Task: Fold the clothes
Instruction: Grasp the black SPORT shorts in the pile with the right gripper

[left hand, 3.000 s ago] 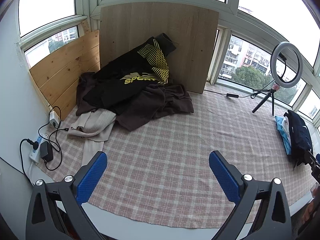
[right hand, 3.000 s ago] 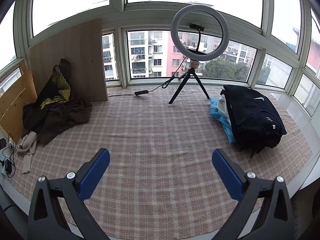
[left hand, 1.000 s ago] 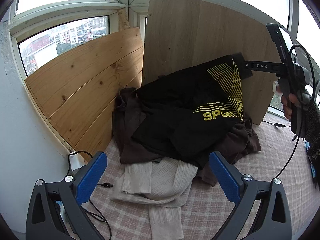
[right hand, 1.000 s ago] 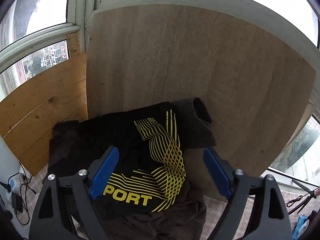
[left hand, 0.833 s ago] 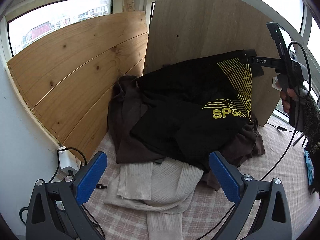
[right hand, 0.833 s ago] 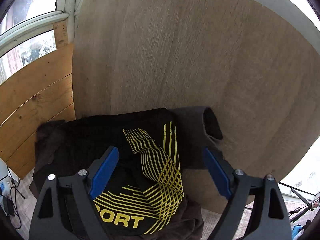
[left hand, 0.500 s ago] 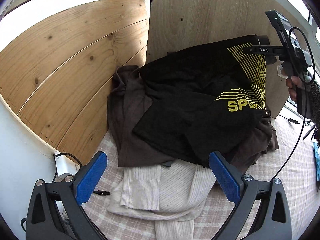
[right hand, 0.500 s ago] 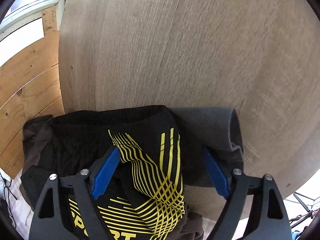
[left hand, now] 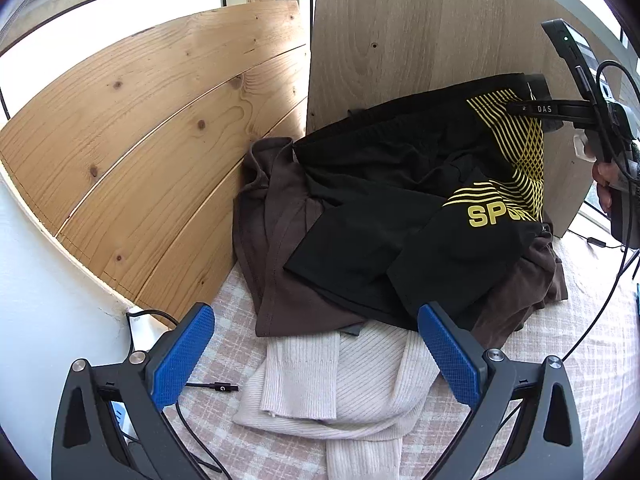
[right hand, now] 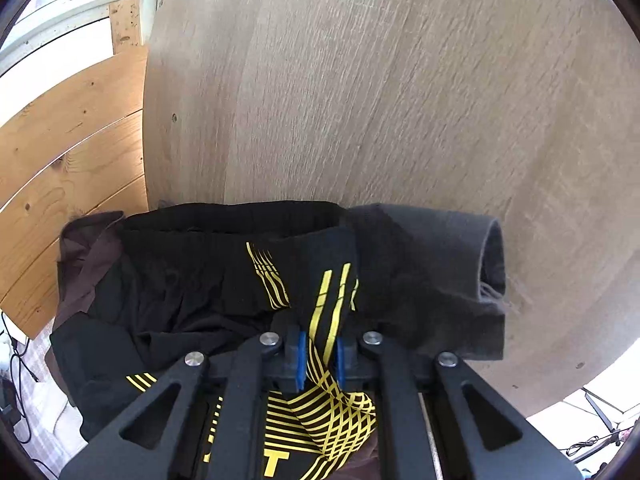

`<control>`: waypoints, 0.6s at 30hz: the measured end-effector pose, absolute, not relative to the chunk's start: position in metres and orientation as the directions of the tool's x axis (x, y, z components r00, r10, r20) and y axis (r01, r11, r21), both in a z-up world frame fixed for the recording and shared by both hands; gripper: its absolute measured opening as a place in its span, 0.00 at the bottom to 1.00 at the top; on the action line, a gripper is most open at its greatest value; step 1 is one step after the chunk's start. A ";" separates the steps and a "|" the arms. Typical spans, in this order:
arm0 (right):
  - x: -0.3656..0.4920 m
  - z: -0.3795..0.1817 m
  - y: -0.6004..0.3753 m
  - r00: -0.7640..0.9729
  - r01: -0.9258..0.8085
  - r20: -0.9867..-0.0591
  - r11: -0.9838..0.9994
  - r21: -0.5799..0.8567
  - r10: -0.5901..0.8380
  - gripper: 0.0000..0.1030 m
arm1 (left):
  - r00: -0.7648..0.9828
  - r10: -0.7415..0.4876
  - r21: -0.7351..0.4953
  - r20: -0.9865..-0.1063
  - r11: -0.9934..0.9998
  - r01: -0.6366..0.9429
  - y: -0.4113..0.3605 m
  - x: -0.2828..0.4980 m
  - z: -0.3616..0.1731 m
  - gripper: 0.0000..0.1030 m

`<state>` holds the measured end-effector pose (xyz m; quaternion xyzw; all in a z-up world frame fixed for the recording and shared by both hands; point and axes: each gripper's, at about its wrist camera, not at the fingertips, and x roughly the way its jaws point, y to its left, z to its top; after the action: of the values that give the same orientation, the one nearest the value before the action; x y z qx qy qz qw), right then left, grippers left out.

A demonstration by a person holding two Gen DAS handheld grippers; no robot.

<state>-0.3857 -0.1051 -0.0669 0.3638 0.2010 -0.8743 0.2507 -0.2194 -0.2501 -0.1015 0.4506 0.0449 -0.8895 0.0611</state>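
A pile of clothes lies in the corner against the wooden boards. On top is a black garment with yellow stripes and lettering [left hand: 400,200], also in the right wrist view [right hand: 192,280]. Under it lie a brown garment [left hand: 276,240] and a cream ribbed knit [left hand: 340,380]. A grey garment [right hand: 440,272] leans on the board at the pile's top. My right gripper [right hand: 319,354] is shut on the striped fabric near the pile's top; it also shows in the left wrist view [left hand: 516,109]. My left gripper [left hand: 316,356] is open, hovering over the cream knit.
A grey wooden board [left hand: 420,40] and pine planks [left hand: 140,140] stand behind the pile. A checked cloth [left hand: 592,360] covers the surface. A power strip and cables [left hand: 140,320] lie at the left by the white wall. The right gripper's cable [left hand: 600,312] hangs at the right.
The right gripper closed its jaws on the yellow-striped fabric at the pile's top. The left gripper moved closer to the pile and stayed open.
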 end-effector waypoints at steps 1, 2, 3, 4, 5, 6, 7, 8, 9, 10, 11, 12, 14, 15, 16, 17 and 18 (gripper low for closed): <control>-0.379 -0.063 -0.103 -0.609 0.588 -0.732 -0.793 -0.160 -0.304 0.06 | -0.590 -0.073 -0.021 -0.804 -0.988 0.151 -0.250 -0.218 -0.100 0.99; -0.378 -0.058 -0.103 -0.609 0.592 -0.727 -0.791 -0.152 -0.316 0.06 | -0.593 -0.077 -0.018 -0.802 -0.988 0.152 -0.251 -0.217 -0.099 0.99; -0.381 -0.054 -0.105 -0.609 0.598 -0.722 -0.788 -0.145 -0.329 0.06 | -0.596 -0.082 -0.014 -0.799 -0.988 0.154 -0.251 -0.215 -0.097 0.99; -0.378 -0.049 -0.105 -0.609 0.604 -0.715 -0.785 -0.139 -0.342 0.05 | -0.597 -0.087 -0.010 -0.798 -0.988 0.156 -0.252 -0.213 -0.096 0.99; -0.370 -0.043 -0.103 -0.610 0.611 -0.707 -0.780 -0.132 -0.358 0.05 | -0.597 -0.092 -0.006 -0.797 -0.987 0.159 -0.252 -0.211 -0.095 0.99; -0.361 -0.037 -0.100 -0.612 0.616 -0.698 -0.778 -0.125 -0.373 0.05 | -0.597 -0.098 -0.001 -0.796 -0.987 0.164 -0.253 -0.208 -0.094 0.99; -0.353 -0.030 -0.096 -0.616 0.619 -0.687 -0.777 -0.118 -0.386 0.05 | -0.597 -0.105 0.004 -0.795 -0.986 0.168 -0.255 -0.205 -0.092 0.99; -0.344 -0.022 -0.091 -0.619 0.620 -0.675 -0.777 -0.107 -0.401 0.05 | -0.597 -0.111 0.008 -0.795 -0.985 0.173 -0.256 -0.202 -0.091 0.99; -0.336 -0.014 -0.086 -0.621 0.621 -0.663 -0.778 -0.092 -0.418 0.05 | -0.598 -0.117 0.010 -0.793 -0.984 0.178 -0.257 -0.198 -0.089 0.99; -0.328 -0.006 -0.080 -0.623 0.623 -0.651 -0.779 -0.077 -0.434 0.04 | -0.599 -0.122 0.012 -0.791 -0.983 0.184 -0.259 -0.194 -0.088 0.99; -0.319 0.002 -0.075 -0.625 0.624 -0.638 -0.779 -0.063 -0.449 0.04 | -0.600 -0.128 0.014 -0.790 -0.982 0.191 -0.261 -0.190 -0.086 0.99; -0.311 0.010 -0.069 -0.624 0.627 -0.623 -0.778 -0.039 -0.472 0.03 | -0.601 -0.133 0.016 -0.788 -0.980 0.196 -0.262 -0.186 -0.085 0.99; -0.286 0.031 -0.046 -0.630 0.635 -0.576 -0.772 0.004 -0.521 0.02 | -0.604 -0.146 0.021 -0.784 -0.978 0.210 -0.265 -0.176 -0.081 0.99; -0.272 0.040 -0.036 -0.632 0.639 -0.562 -0.769 0.011 -0.534 0.02 | -0.605 -0.154 0.024 -0.781 -0.976 0.217 -0.266 -0.171 -0.079 0.99; -0.261 0.047 -0.029 -0.631 0.644 -0.556 -0.765 0.013 -0.540 0.02 | -0.606 -0.157 0.027 -0.780 -0.976 0.218 -0.266 -0.167 -0.078 0.99; -0.252 0.048 -0.024 -0.617 0.650 -0.579 -0.760 0.007 -0.533 0.02 | -0.605 -0.160 0.032 -0.780 -0.976 0.216 -0.266 -0.162 -0.077 0.99; -0.246 0.044 -0.019 -0.593 0.658 -0.618 -0.753 -0.003 -0.516 0.02 | -0.603 -0.163 0.038 -0.781 -0.976 0.215 -0.266 -0.158 -0.076 0.99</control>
<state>-0.2464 -0.0187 0.0443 0.3059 0.1162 -0.8849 0.3315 -0.1580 -0.2661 -0.0763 0.4330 0.0299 -0.8947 0.1054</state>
